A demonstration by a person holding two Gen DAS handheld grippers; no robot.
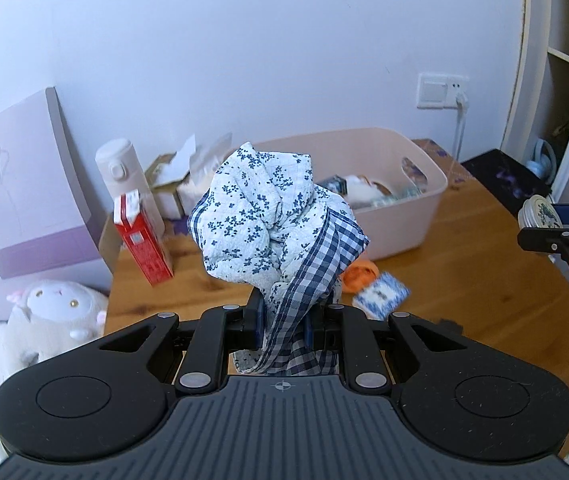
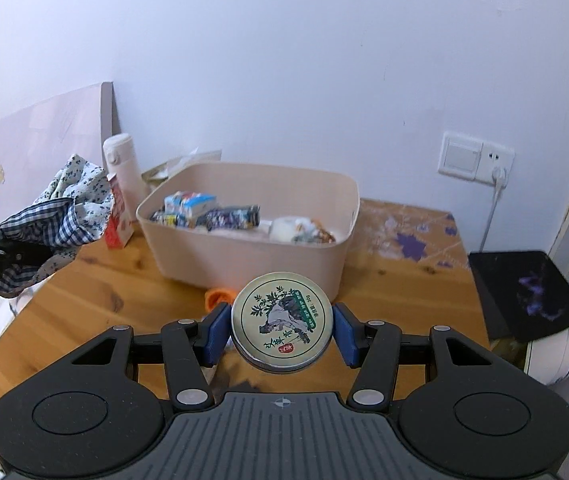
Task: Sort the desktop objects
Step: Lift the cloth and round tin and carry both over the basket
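Observation:
My left gripper [image 1: 282, 320] is shut on a bunched blue-and-white cloth [image 1: 268, 216], floral and checked, held above the wooden table [image 1: 212, 292]. The cloth also shows at the left of the right wrist view [image 2: 68, 208]. My right gripper [image 2: 281, 326] is shut on a round tin [image 2: 281, 320] with a green plant drawing on its lid, held above the table in front of the pink bin [image 2: 252, 256]. The bin [image 1: 412, 216] holds several small packages. The tin and right gripper show at the right edge of the left wrist view [image 1: 542, 212].
A red carton [image 1: 142, 240], a pale flask [image 1: 124, 176] and an open cardboard box [image 1: 180, 184] stand left of the bin. An orange item [image 1: 358, 276] and a blue-white packet [image 1: 382, 294] lie on the table. A black pad [image 2: 524, 292] lies at the right. A plush toy [image 1: 56, 312] sits left of the table.

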